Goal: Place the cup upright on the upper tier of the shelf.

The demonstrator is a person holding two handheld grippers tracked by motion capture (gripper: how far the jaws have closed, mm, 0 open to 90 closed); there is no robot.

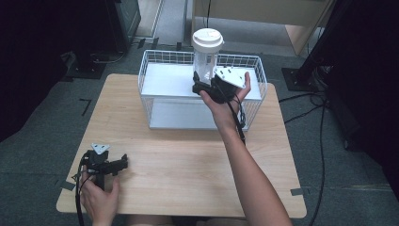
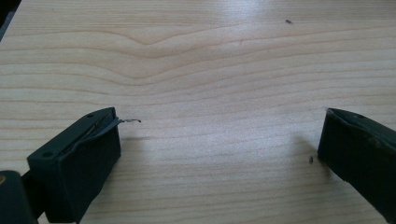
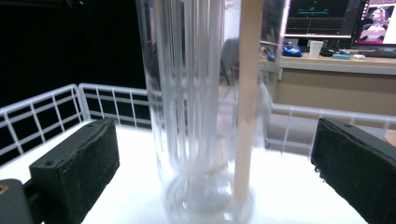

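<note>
A tall clear ribbed cup (image 1: 207,59) with a white lid (image 1: 207,39) stands upright on the white shelf inside a white wire basket (image 1: 155,54) at the table's far side. My right gripper (image 1: 201,85) is at the cup's base, open. In the right gripper view the cup (image 3: 196,93) rises between the wide-apart jaws of that gripper (image 3: 215,154), which stand clear of it on both sides. A pale vertical strip (image 3: 247,93) runs up the cup's right side. My left gripper (image 1: 123,162) rests at the table's front left, open over bare wood (image 2: 219,140).
The wooden table (image 1: 188,155) stretches bare between the basket and the front edge. Basket wire walls (image 3: 42,112) ring the shelf. Cables (image 1: 301,113) lie on the floor to the right. A desk with monitors (image 3: 327,18) stands far behind the basket.
</note>
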